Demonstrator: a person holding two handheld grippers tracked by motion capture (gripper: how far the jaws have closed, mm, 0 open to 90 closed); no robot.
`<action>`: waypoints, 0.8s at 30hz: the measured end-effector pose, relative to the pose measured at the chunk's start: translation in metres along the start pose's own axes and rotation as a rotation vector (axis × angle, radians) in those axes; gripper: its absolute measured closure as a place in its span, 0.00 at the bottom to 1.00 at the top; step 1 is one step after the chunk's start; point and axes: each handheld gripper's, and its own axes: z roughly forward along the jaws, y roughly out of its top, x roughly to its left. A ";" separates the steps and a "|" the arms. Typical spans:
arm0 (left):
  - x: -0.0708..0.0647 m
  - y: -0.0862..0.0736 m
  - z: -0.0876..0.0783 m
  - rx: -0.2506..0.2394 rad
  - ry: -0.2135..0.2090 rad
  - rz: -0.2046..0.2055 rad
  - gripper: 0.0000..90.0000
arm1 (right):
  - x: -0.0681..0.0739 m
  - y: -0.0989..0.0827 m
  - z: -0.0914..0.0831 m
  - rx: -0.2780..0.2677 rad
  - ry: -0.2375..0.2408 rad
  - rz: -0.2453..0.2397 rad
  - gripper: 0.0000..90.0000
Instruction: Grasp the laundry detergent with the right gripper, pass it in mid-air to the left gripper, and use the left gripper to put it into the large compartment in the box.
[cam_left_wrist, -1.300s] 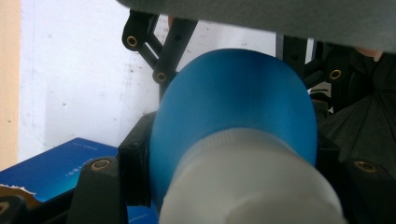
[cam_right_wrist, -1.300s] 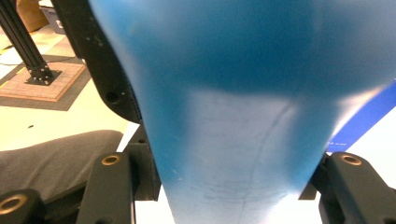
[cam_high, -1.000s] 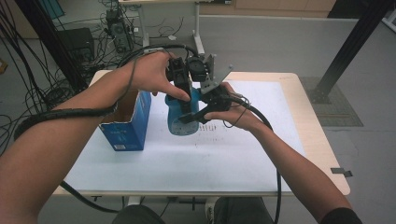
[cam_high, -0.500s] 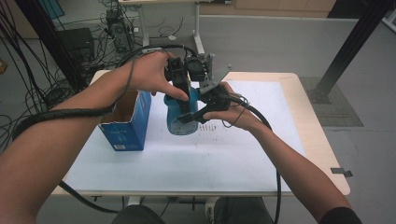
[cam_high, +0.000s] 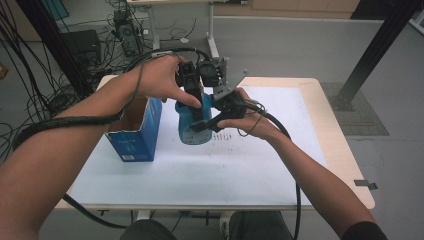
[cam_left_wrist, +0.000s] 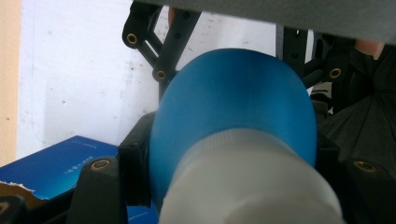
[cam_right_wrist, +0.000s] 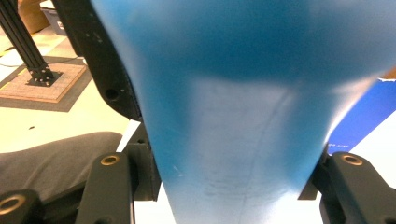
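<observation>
A blue bottle with a white cap is held upright just above the white table sheet, between both hands. My left gripper comes down from above and is shut on the bottle's upper part, close to the cap. My right gripper reaches in from the right and is shut across the bottle's body. In the left gripper view the blue bottle bulges between the black jaws. In the right gripper view the blue bottle stands between the two jaws, its lower part paler.
An open blue cardboard box stands just left of the bottle on the sheet. The wooden table edge runs along the right. Cables trail from both grippers, and a dark post rises at the far right.
</observation>
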 end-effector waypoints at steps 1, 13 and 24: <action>0.000 0.000 0.000 0.000 0.000 -0.001 0.41 | 0.000 0.000 0.000 0.000 0.001 0.001 0.47; -0.001 0.000 -0.001 0.006 0.000 -0.004 0.41 | 0.001 0.000 0.000 -0.003 -0.002 -0.003 0.46; -0.001 0.000 -0.003 0.007 0.003 -0.004 0.41 | 0.001 0.001 -0.001 -0.011 -0.004 -0.008 0.46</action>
